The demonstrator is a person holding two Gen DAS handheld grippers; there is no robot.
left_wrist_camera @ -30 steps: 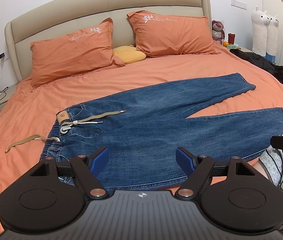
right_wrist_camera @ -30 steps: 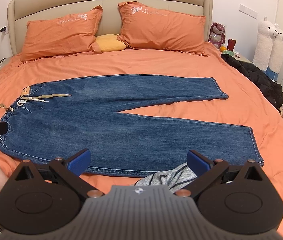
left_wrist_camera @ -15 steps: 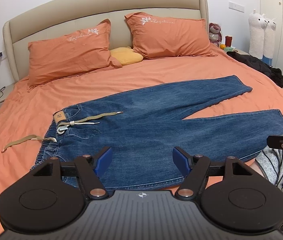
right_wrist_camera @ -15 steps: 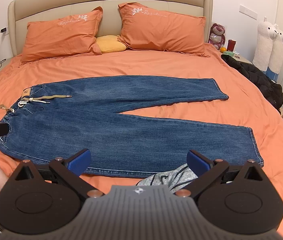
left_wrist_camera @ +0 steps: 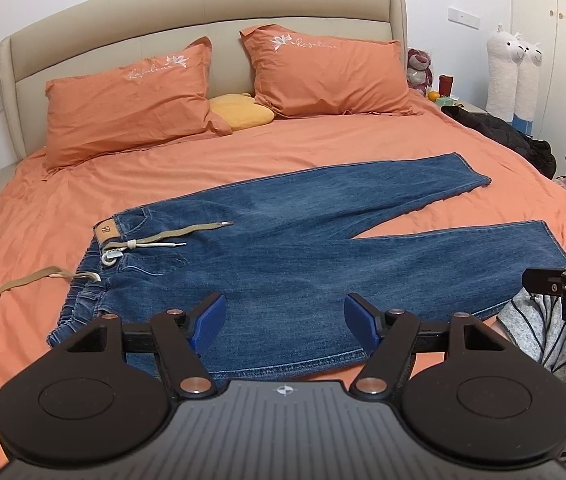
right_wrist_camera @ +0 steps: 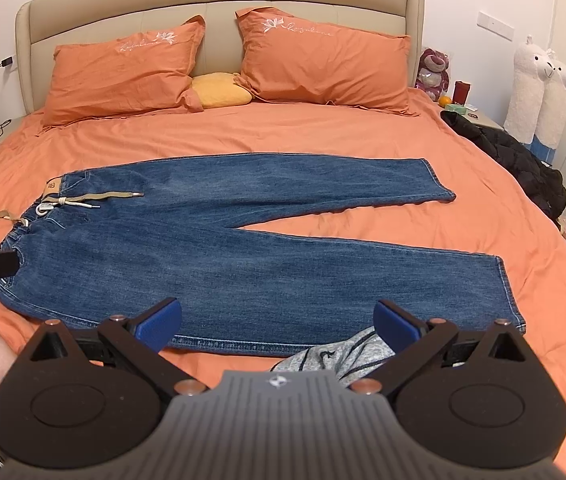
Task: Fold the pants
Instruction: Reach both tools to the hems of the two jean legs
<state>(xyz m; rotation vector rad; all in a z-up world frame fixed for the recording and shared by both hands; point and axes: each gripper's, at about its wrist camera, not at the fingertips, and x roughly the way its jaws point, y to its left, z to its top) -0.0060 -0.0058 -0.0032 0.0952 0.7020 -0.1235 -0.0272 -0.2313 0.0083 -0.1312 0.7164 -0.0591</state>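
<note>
Blue jeans (left_wrist_camera: 303, 248) lie flat and unfolded on the orange bed (left_wrist_camera: 243, 152), waistband to the left, both legs spread to the right in a V. They also show in the right wrist view (right_wrist_camera: 243, 248). A khaki drawstring (left_wrist_camera: 187, 232) lies across the waist. My left gripper (left_wrist_camera: 285, 318) is open and empty, above the near edge by the waist. My right gripper (right_wrist_camera: 277, 320) is open and empty, above the near leg's lower edge.
Two orange pillows (left_wrist_camera: 135, 96) and a yellow cushion (left_wrist_camera: 241, 114) sit at the headboard. A black jacket (right_wrist_camera: 523, 160) lies at the bed's right edge. Plush alpacas (right_wrist_camera: 539, 92) stand by the wall. A striped grey garment (right_wrist_camera: 343, 354) is near the front edge.
The left gripper has pulled back and turned slightly, so the jeans sit a little farther away in its view. The right gripper has barely moved. The jeans have not moved.
</note>
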